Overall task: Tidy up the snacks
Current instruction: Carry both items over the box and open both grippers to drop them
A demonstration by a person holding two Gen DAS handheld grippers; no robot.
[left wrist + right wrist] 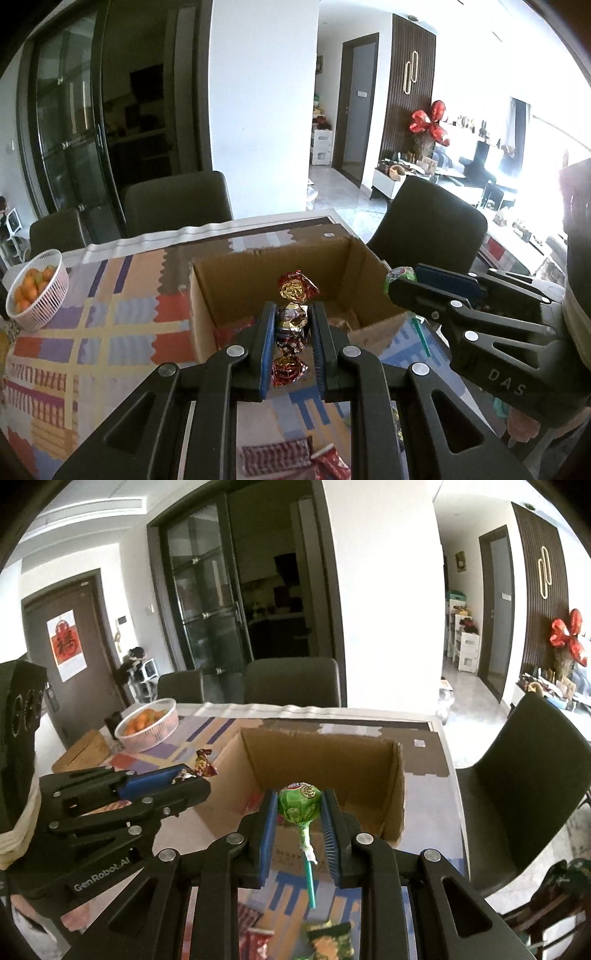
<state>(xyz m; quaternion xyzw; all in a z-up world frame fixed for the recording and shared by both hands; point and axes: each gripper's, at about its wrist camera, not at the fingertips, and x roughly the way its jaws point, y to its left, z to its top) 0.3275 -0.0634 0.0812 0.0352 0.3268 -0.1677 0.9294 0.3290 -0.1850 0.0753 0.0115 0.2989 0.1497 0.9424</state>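
Patterned tablecloth [92,325] carries my cardboard box [236,273], contents mostly hidden. My left gripper [291,328] pinches a foil candy [291,321]; my right gripper [300,814] pinches a green lollipop [298,805].

The table [110,325] in front of me is covered by a cloth patterned in orange, purple, yellow and blue blocks, with a pale edge showing along its far side. An open cardboard box [229,280] stands on it toward the far right corner, flaps spread flat behind it. At the far left sits a white basket [40,295] filled with small oranges, well apart from the box. Beside the basket, seen from my right camera, lies a flat wooden board [81,751]. On the near part of the table lie red-and-white snack packets [275,456] and a green snack packet [330,939].
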